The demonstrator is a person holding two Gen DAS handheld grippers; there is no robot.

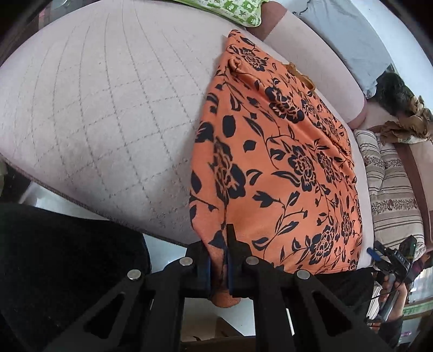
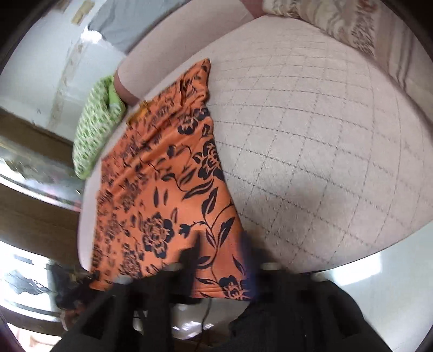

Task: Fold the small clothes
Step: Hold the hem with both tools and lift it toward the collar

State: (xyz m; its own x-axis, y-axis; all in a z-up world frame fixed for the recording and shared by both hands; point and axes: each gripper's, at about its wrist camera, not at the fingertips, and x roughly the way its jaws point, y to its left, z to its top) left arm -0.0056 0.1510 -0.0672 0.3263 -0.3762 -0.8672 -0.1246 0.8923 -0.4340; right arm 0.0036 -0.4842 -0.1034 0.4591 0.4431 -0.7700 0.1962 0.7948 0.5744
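Left wrist view: a pale pink quilted mattress (image 1: 94, 113) with a stitched diamond pattern fills most of the frame, and white floor shows below its near edge. An orange cloth (image 1: 276, 162) printed with dark flowers lies along the right part of the mattress, reaching from the near edge toward the far end. The left gripper (image 1: 217, 260) is clamped on the near corner of this cloth; a bunch of orange fabric is pinched between its closed jaws and pokes out below them. Beyond the cloth lie a green patterned pillow (image 1: 235, 10), a pink bolster (image 1: 319, 67) and a grey cloth (image 1: 349, 40); to the right is a striped blanket (image 1: 392, 184), with a brown rag (image 1: 406, 119) past it. The right gripper (image 1: 392, 260) appears at the right edge, too small to judge. Right wrist view: the frame is blurred. The same mattress (image 2: 311, 135) spreads to the right, and the orange cloth (image 2: 167, 176) runs along its left side, its near edge hanging over the mattress edge. The right gripper (image 2: 220, 260) has its fingers spread apart on either side of that near edge, not clamped. This view alone shows a white wall (image 2: 48, 54) and brown wooden furniture (image 2: 32, 211) at left; the green pillow (image 2: 94, 130) lies beside the far part of the cloth.
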